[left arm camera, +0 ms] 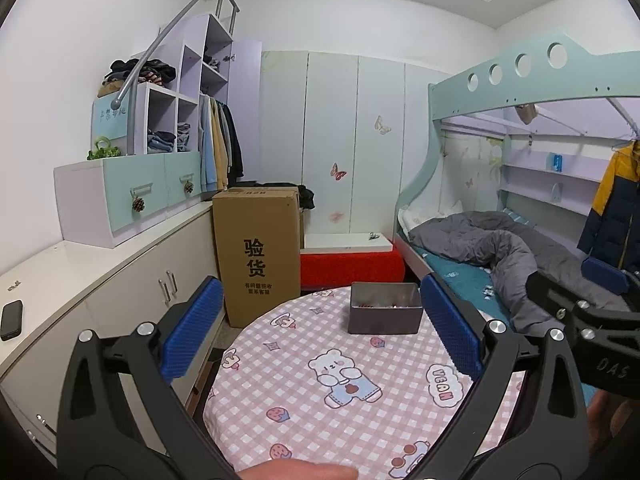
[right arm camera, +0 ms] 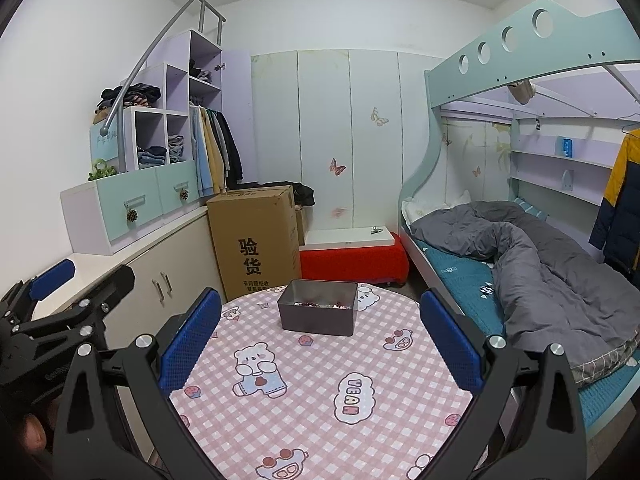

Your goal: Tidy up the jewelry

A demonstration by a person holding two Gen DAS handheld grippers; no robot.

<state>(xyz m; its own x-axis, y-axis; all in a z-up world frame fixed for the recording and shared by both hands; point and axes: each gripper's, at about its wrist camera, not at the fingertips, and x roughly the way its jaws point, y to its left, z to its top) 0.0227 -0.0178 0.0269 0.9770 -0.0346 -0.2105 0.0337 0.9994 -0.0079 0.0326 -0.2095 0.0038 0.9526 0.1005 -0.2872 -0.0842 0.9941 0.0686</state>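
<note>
A dark grey metal box [right arm camera: 318,312] sits on the far side of a round table [right arm camera: 320,400]. The box has no lid on it. Small beads or jewelry bits [right arm camera: 324,304], red and white, lie at the bottom, but they are too small to tell apart. The table has a pink checked cloth with a bear, strawberries and a cloud that says "VEAN".

Both tongs hang above the near part of the table, well back from the box. The right gripper [right arm camera: 320,340] has its blue pads spread wide, with nothing between them. The left gripper [left arm camera: 322,328] is spread wide too and holds nothing. In the left view, the box shows between the pads, closer to the right pad. A fingertip [left arm camera: 296,471] pokes in at the bottom edge of that view.

Behind the table stands a tall cardboard box [right arm camera: 256,240] with black writing. Next to it is a red bench [right arm camera: 352,260] with a white board on top. A bunk bed [right arm camera: 520,248] with a grey blanket is on the right. A black phone [left arm camera: 11,320] lies on the white counter at the left.
</note>
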